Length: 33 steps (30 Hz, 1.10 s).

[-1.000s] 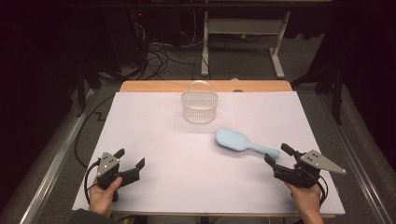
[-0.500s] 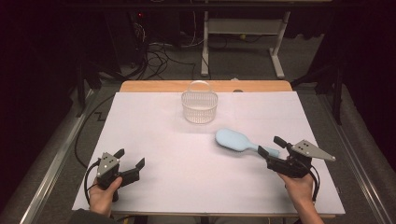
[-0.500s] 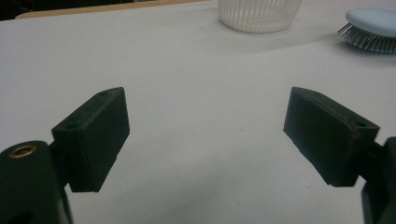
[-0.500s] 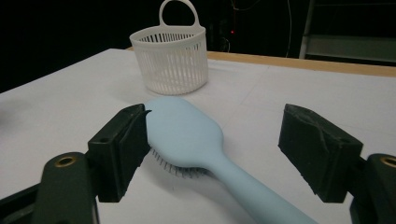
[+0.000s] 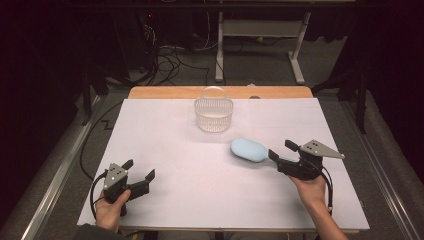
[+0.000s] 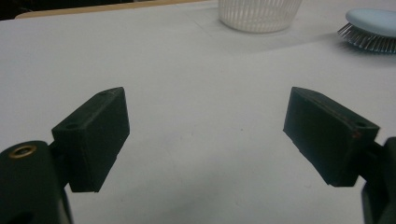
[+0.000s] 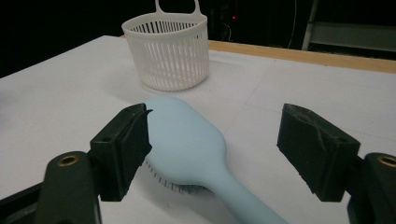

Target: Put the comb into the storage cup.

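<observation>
A light blue hairbrush [image 5: 249, 149] lies bristles down on the white table, right of centre. Its handle runs between the open jaws of my right gripper [image 5: 281, 151], which touch nothing. In the right gripper view the hairbrush [image 7: 191, 144] head lies just past the jaws, with the handle passing under the gripper [image 7: 215, 140]. A white slatted basket [image 5: 213, 113] with a loop handle stands at the table's far middle; the basket [image 7: 168, 51] sits beyond the brush. My left gripper [image 5: 139, 170] rests open and empty near the front left corner, and the left gripper [image 6: 205, 135] faces bare table.
The white sheet [image 5: 170, 145] covers the table, with a wooden edge [image 5: 165, 92] at the far side. Beyond the table are cables and a desk frame [image 5: 260, 45] on the floor. From the left gripper view, the basket [image 6: 259, 14] and brush [image 6: 371, 30] lie far ahead.
My right gripper has moved left and forward along the brush handle, so the jaws now straddle it near the head. The left gripper has stayed put.
</observation>
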Each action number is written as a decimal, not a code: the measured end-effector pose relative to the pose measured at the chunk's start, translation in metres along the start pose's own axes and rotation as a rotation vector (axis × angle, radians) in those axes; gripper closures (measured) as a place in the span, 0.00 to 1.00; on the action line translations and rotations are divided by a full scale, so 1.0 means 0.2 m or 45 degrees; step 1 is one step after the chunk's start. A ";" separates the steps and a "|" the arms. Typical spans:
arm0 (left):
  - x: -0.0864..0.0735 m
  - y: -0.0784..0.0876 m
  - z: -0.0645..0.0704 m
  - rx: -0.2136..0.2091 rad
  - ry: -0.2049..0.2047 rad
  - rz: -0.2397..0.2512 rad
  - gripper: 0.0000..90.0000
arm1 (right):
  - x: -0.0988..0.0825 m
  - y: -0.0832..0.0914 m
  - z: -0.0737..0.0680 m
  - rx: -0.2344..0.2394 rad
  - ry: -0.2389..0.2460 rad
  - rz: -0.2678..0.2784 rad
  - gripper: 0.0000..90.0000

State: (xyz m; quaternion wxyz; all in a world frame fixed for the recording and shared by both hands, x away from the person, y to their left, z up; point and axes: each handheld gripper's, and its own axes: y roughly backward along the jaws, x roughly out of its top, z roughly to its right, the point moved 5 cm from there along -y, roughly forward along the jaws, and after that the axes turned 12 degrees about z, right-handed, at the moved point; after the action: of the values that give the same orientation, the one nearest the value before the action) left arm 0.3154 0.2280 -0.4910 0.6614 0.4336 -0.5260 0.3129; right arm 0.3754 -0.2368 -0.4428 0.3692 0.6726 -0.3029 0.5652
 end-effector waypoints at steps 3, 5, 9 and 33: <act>0.00 0.00 0.00 0.000 0.000 0.000 0.17 | 0.01 -0.02 0.01 -0.003 -0.012 -0.021 0.30; 0.00 0.00 0.00 0.000 -0.001 0.000 0.17 | 0.02 -0.04 0.01 -0.006 -0.014 -0.038 0.31; 0.00 0.00 0.00 -0.001 -0.001 0.001 0.17 | 0.03 -0.08 0.02 -0.013 -0.016 -0.085 0.32; 0.00 0.00 0.00 -0.002 0.000 0.001 0.17 | 0.05 -0.25 0.07 -0.009 0.054 -0.556 0.67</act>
State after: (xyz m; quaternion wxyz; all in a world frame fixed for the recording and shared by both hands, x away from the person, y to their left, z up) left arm 0.3154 0.2278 -0.4911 0.6616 0.4329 -0.5265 0.3125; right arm 0.4253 -0.2204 -0.4426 0.4914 0.7090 -0.1441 0.4849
